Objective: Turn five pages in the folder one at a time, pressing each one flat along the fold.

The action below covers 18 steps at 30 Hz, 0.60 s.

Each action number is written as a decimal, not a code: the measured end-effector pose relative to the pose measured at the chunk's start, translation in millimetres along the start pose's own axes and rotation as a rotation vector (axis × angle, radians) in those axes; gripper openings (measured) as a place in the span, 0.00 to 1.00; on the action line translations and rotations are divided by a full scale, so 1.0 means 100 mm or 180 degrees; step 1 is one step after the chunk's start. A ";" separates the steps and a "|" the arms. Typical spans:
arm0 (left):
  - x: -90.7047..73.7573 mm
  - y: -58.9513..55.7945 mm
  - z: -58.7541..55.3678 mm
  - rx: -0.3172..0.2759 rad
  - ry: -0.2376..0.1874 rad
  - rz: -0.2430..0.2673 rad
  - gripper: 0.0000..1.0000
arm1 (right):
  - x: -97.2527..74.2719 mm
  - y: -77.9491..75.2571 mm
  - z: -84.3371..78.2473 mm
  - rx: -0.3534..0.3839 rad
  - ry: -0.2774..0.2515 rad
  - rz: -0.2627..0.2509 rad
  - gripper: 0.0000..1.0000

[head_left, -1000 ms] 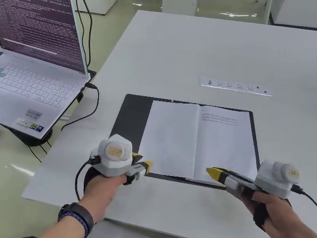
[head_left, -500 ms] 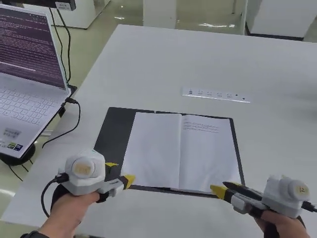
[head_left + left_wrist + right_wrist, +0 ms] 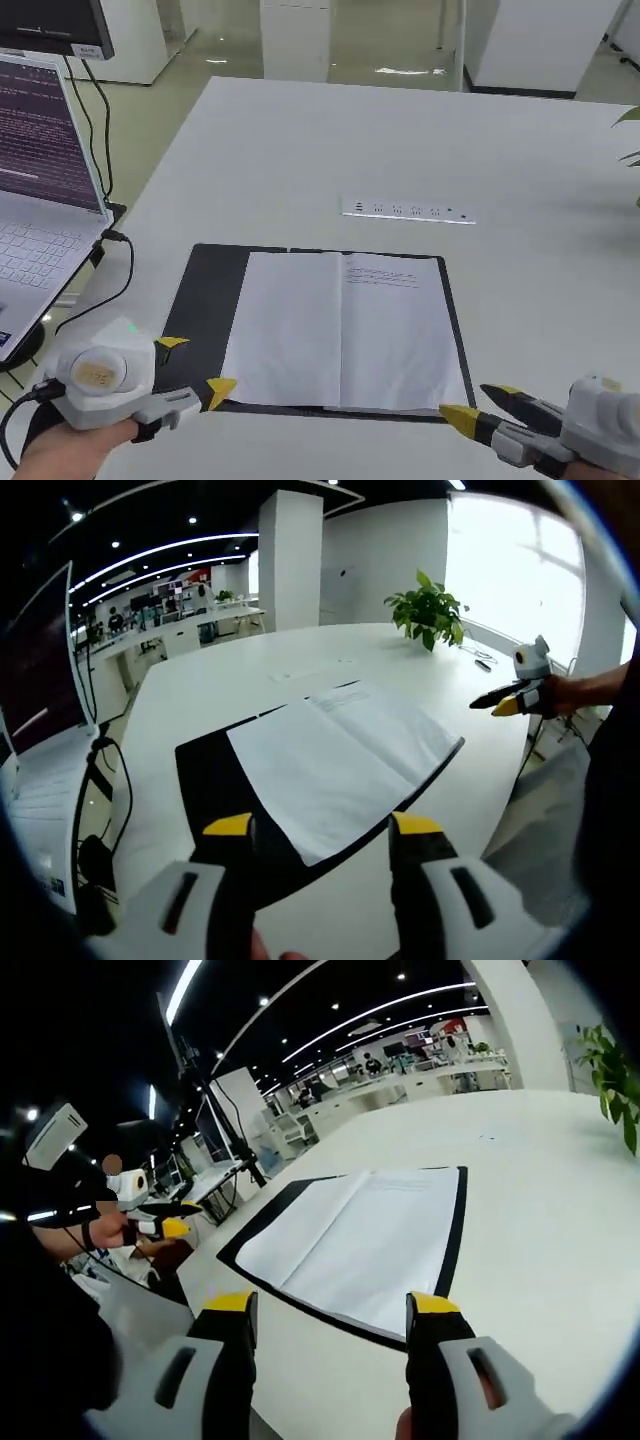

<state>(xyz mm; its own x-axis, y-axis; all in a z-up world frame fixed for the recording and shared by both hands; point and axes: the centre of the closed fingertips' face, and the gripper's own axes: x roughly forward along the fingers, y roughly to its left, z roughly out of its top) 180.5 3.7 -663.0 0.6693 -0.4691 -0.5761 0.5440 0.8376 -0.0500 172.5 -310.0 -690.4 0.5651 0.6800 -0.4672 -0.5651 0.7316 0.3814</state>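
A black folder (image 3: 205,300) lies open on the white table, its white pages (image 3: 340,330) flat; the right page has a few lines of print at its top. In the left gripper view the folder (image 3: 215,780) sits just beyond the yellow-tipped jaws. My left gripper (image 3: 195,367) hovers open at the folder's near left corner, holding nothing. My right gripper (image 3: 482,405) is open off the near right corner, also with nothing in it. The right gripper view shows the folder (image 3: 455,1230) ahead of the jaws.
An open laptop (image 3: 35,215) with a cable (image 3: 95,285) stands left of the folder. A white power strip (image 3: 408,211) lies beyond it. A potted plant (image 3: 428,608) stands at the far table end. The table's near edge is just below the folder.
The head camera has tilted up, so the scene sits lower and to the left. Both grippers have drawn back toward the near edge, away from the folder's bottom, still open.
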 end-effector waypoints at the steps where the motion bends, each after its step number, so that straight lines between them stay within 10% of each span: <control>1: -0.01 0.00 0.00 0.0017 0.0013 0.0000 0.55 | -0.02 0.02 0.01 -0.0056 0.0010 0.0007 0.60; 18: -0.03 -0.12 -0.01 0.0003 0.0008 -0.0035 0.61 | -0.13 0.01 0.15 -0.0384 0.0039 -0.0074 0.71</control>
<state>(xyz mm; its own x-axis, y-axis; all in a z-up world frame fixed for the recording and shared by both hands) 171.2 -5.1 -661.7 0.6621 -0.4776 -0.5776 0.5518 0.8321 -0.0555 173.6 -317.4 -671.9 0.5719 0.6617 -0.4849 -0.6206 0.7355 0.2718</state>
